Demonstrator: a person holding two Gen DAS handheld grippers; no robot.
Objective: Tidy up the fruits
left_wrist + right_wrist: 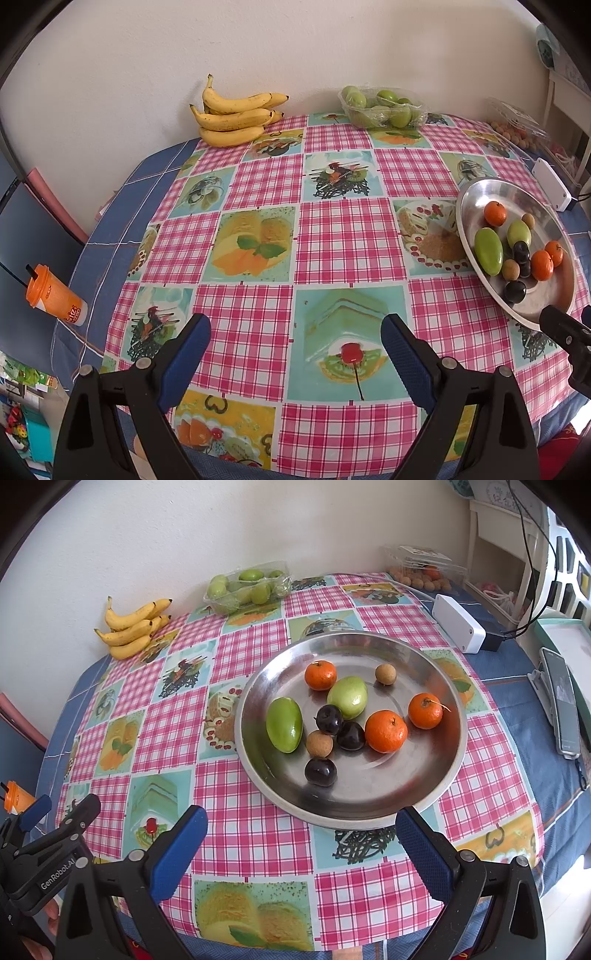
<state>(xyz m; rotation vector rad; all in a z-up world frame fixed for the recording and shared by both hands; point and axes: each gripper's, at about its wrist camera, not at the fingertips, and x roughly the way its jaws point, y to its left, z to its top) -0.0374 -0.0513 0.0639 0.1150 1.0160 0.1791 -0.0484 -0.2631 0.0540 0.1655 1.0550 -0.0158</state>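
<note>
While both grippers, left (295,354) and right (301,849), hover empty with their jaws wide apart at the near edge of the table (258,834), the steel dish (436,775) holds mixed fruit: three oranges (386,731), two green fruits (284,729), three dark plums (320,771) and two small brown ones. Bananas (232,114) and a tray of green fruit (380,107) sit well apart by the wall. Such a mix fits either gathering done or sorting still ahead. The nearer green fruit's long axis runs roughly toward the wall, slightly leftward; the bananas lie crosswise, stems left.
</note>
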